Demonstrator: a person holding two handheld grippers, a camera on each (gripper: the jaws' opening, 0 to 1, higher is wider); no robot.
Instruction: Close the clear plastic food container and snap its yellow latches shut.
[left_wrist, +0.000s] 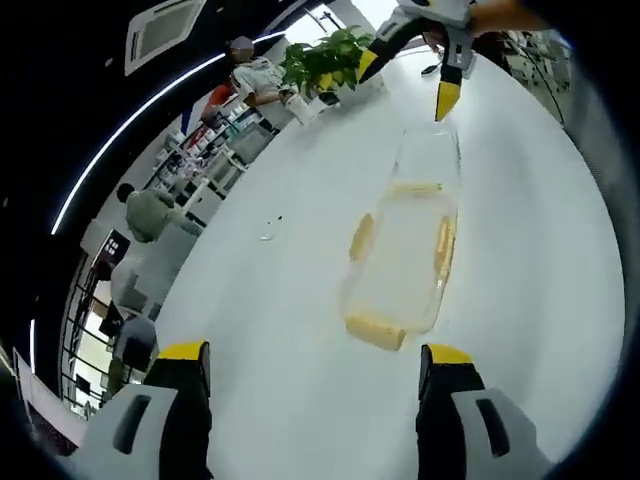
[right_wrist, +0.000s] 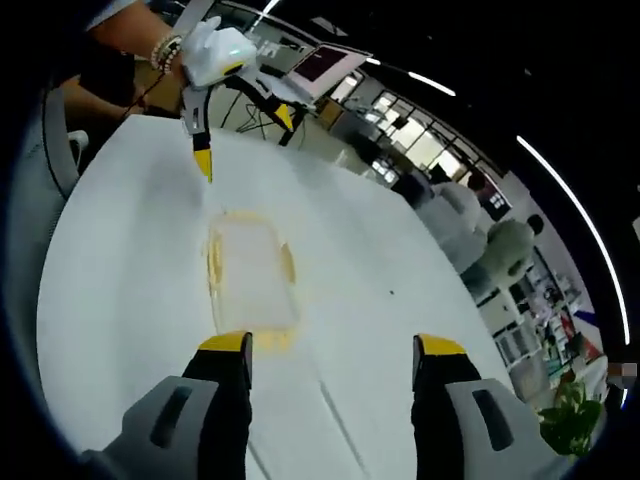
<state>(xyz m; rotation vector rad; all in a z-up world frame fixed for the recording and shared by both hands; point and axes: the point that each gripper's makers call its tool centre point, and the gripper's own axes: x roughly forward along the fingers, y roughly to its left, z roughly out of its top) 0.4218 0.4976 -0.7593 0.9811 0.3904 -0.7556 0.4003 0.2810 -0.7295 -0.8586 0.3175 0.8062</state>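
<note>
Facing each other across the clear container (left_wrist: 405, 262), both tools hover with jaws spread, gripping nothing.

It lies flat on the white table (left_wrist: 280, 330) between the left gripper (left_wrist: 315, 365) and right gripper (right_wrist: 330, 360), yellow latches (left_wrist: 375, 330) seemingly unfastened, each end within reach.

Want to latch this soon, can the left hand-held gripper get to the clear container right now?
Probably yes. The left hand-held gripper is open, and the container lies just ahead on bare white table with nothing between them.
</note>
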